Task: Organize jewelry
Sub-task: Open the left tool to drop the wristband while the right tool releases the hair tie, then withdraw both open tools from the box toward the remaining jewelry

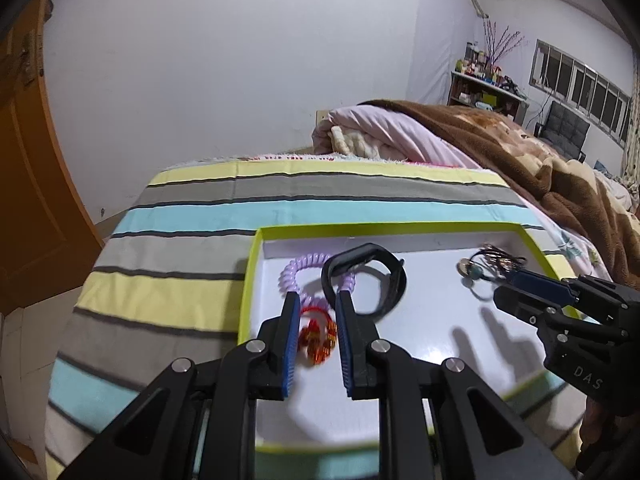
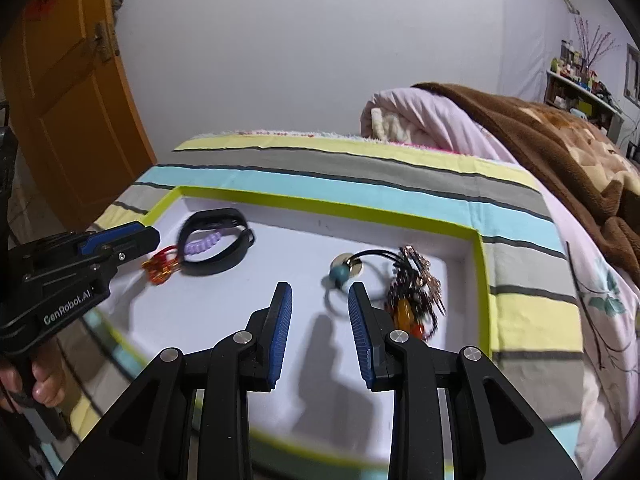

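left wrist | red bead bracelet [image 1: 318,334] between parted fingers [image 1: 289,336], untouched

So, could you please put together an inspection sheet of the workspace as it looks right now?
Surface: striped cloth on a bed, carrying a white tray with a lime rim.
Job's things: black band, purple coil tie and red-orange bead bracelet lie together at the tray's left; teal-bead cord and a charm cluster at its right.
Clutter: nothing seen in the tray beyond the jewelry.
Grippers: left gripper open, over the bead bracelet; right gripper open, by the teal-bead cord; neither holds anything.
Cables: nothing seen near the tray.
Surroundings: brown blanket, pink quilt, orange door, cluttered shelf.
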The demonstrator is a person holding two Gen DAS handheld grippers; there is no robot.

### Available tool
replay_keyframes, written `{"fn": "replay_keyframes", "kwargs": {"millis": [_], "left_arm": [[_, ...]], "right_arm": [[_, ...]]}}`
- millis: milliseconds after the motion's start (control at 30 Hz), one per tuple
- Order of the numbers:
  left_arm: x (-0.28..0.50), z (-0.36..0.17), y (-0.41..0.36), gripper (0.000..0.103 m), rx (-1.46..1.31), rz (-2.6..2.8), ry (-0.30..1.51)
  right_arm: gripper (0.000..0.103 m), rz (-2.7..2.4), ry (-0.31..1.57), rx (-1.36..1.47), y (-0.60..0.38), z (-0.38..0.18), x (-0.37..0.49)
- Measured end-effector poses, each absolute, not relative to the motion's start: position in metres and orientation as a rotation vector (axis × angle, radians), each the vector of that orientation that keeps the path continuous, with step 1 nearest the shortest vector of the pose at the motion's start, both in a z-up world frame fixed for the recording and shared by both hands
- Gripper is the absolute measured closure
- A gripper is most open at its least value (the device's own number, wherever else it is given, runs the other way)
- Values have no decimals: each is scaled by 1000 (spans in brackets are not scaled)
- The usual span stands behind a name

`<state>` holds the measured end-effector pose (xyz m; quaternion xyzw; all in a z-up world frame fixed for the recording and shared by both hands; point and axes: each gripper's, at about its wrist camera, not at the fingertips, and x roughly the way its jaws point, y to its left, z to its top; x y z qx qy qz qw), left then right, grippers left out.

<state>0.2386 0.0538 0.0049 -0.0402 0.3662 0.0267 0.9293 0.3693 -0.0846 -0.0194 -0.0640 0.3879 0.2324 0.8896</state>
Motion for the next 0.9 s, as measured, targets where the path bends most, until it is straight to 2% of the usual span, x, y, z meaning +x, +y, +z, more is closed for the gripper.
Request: {"fn": "replay_keyframes", "kwargs": {"millis": [400,900], "left_arm": [[156,39,33,84,-69,-9,640],[67,32,20,84,-75,-24,618]], "right_arm": [[73,455,699,-105,-118,16,279],[73,413,670,-74,-149,15,182]]}}
